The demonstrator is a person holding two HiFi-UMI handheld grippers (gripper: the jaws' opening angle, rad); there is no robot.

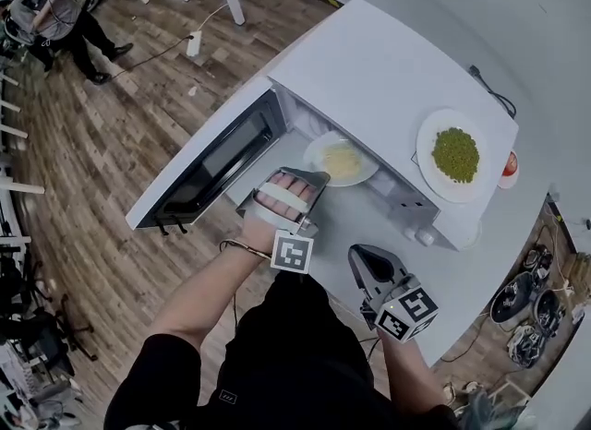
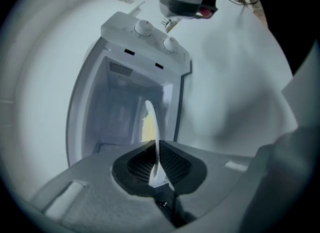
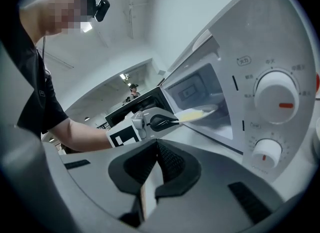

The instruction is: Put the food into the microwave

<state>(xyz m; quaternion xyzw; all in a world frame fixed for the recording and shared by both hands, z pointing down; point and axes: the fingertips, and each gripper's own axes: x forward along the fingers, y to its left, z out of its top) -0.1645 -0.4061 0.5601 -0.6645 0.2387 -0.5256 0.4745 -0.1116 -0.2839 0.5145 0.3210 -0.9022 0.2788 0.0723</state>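
Observation:
The white microwave [image 1: 388, 77] stands on the table with its door [image 1: 217, 162] swung wide to the left. My left gripper [image 1: 319, 179] is shut on the rim of a white plate of yellow food [image 1: 342, 159], which is level and partly inside the cavity mouth. In the left gripper view the plate's rim [image 2: 154, 127] runs edge-on between the jaws, with the cavity [image 2: 125, 107] straight ahead. The right gripper view shows the plate [image 3: 200, 113] held at the opening. My right gripper [image 1: 360, 255] is shut on nothing, low in front of the control panel.
A second white plate with green peas [image 1: 455, 154] lies on top of the microwave, a small red object [image 1: 510, 165] beside it. Two knobs [image 3: 276, 97] [image 3: 266, 152] sit on the panel at right. A person [image 1: 55, 13] stands far off on the wooden floor.

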